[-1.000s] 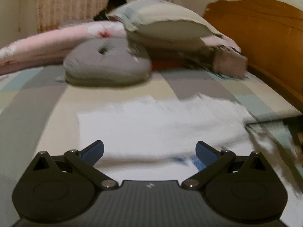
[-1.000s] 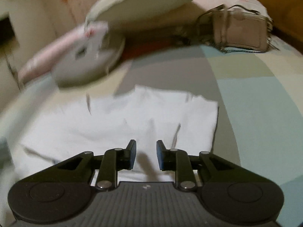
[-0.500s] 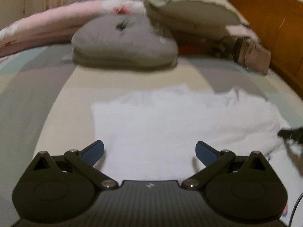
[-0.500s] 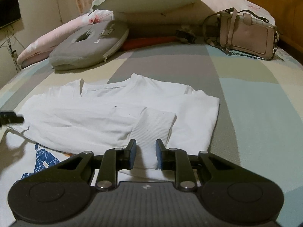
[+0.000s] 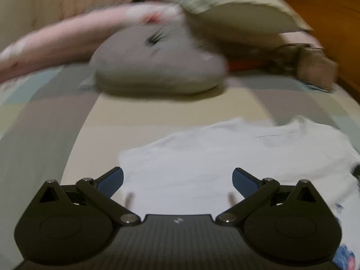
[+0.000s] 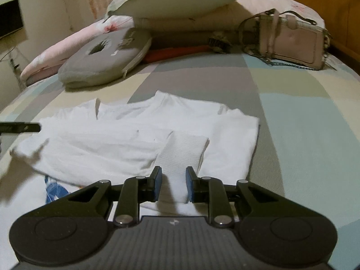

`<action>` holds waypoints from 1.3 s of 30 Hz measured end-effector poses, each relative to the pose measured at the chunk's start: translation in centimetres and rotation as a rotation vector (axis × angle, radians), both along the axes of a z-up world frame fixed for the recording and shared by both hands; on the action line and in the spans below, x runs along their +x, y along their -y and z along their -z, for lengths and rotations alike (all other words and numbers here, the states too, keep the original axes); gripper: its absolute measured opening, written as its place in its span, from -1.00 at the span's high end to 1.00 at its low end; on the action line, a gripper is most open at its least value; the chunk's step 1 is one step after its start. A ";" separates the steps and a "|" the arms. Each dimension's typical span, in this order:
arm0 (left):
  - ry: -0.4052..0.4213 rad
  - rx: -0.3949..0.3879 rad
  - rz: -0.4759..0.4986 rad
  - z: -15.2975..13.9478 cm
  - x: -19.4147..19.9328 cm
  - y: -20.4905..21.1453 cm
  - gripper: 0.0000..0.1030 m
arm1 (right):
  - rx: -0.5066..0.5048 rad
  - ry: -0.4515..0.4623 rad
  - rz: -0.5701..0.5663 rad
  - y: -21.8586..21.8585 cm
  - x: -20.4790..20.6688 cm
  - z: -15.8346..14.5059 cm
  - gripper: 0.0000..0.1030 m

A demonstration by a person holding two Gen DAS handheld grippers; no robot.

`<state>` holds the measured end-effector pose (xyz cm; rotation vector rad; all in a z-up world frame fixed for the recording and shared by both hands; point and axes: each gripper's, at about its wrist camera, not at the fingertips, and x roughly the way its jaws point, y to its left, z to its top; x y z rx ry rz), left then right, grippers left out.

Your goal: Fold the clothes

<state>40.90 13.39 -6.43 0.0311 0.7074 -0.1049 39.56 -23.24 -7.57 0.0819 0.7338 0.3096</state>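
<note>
Sleeve fold in hand: white shirt [image 6: 144, 135] lies flat mid-bed, sleeves crossed over it.
Right gripper [image 6: 172, 183] jaws opening astride the cuff [image 6: 180, 155], unpinched; left gripper [image 5: 177, 181] spread wide, empty. Next: halve the body.

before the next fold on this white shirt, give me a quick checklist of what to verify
1. Left tongs open, nothing between them: ok.
2. Right tongs over the ribbed cuff, opening, pads clear of it: ok.
3. White shirt sleeve folded across the body: ok.
4. Shirt's edges flat: cannot tell, left view blurred.
5. Grey cushion and handbag apart from the shirt: ok.
</note>
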 end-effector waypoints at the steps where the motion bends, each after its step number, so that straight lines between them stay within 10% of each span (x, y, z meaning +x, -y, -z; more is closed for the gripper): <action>1: -0.001 0.001 0.032 0.1 -0.5 0.6 -0.99 | -0.002 0.027 -0.008 -0.4 -0.2 -0.5 0.38; 8: -0.104 0.013 0.061 3.8 0.1 1.6 -0.99 | -0.082 0.032 -0.117 -4.7 2.6 0.0 0.25; 13: -0.110 -0.023 0.017 3.0 0.1 -0.1 -0.99 | -0.017 -0.040 -0.080 -3.1 5.3 0.7 0.68; 18: -0.100 -0.052 0.003 2.6 1.0 -0.7 -0.99 | -0.093 0.039 -0.134 -5.2 4.4 -0.6 0.19; 24: -0.126 0.005 -0.016 2.8 1.9 0.1 -0.98 | -0.132 -0.035 -0.158 -5.6 4.7 0.1 0.04; 27: -0.087 0.022 0.001 0.9 0.2 0.4 -0.98 | -0.128 0.008 -0.164 -4.9 2.2 -2.2 -0.59; 33: -0.064 0.038 0.121 -2.3 -6.2 3.2 -0.98 | -0.138 -0.005 -0.241 -4.1 -4.4 -4.1 -0.66; 39: -0.148 0.078 0.247 1.0 -13.8 6.7 -0.98 | -0.206 -0.072 -0.252 -4.1 -11.6 -1.0 -0.66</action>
